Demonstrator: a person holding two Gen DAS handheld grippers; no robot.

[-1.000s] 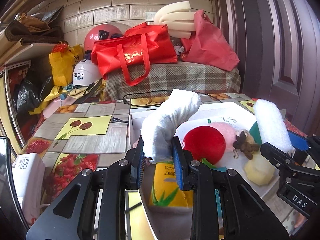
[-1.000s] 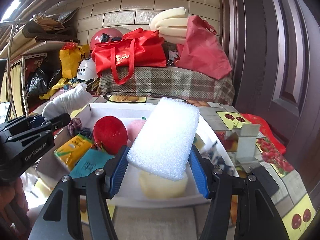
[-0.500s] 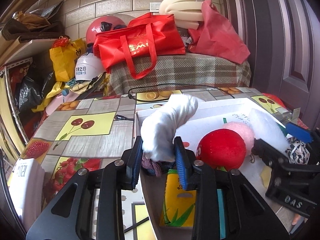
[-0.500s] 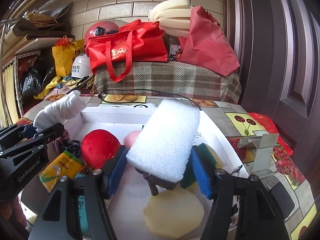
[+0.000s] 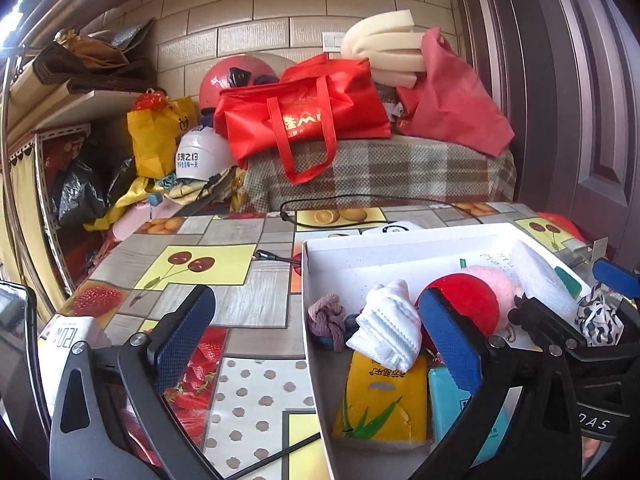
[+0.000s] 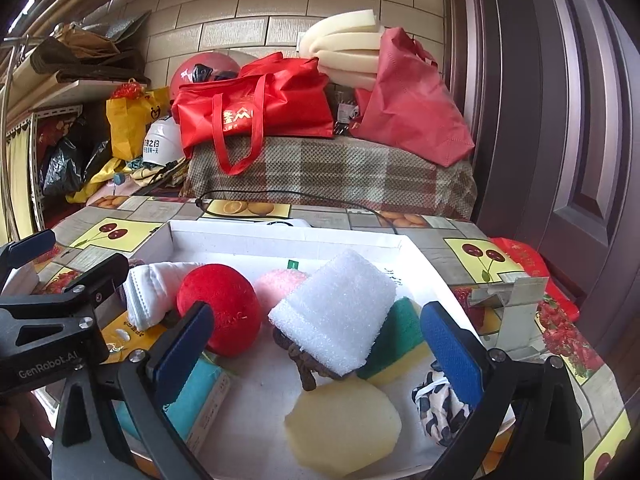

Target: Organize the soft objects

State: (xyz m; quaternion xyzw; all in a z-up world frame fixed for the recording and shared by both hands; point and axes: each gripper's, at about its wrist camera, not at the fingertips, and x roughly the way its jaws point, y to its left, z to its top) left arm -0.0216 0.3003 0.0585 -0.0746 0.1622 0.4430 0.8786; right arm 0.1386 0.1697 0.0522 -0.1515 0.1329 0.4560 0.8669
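Both grippers released over the white box [image 6: 288,240]
Left gripper [image 5: 316,344] and right gripper [image 6: 316,344] gape empty; withdraw straight upward, clear of white glove [image 5: 390,332] and foam block [image 6: 336,312]

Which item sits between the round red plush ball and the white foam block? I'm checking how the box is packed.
A fluffy pink ball sits between the round red plush ball and the white foam block, inside the white box, clearest in the right wrist view.

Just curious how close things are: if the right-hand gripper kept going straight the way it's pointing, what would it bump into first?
Most likely the white foam block, lying in the white box directly ahead of the open right gripper; depth is hard to judge.
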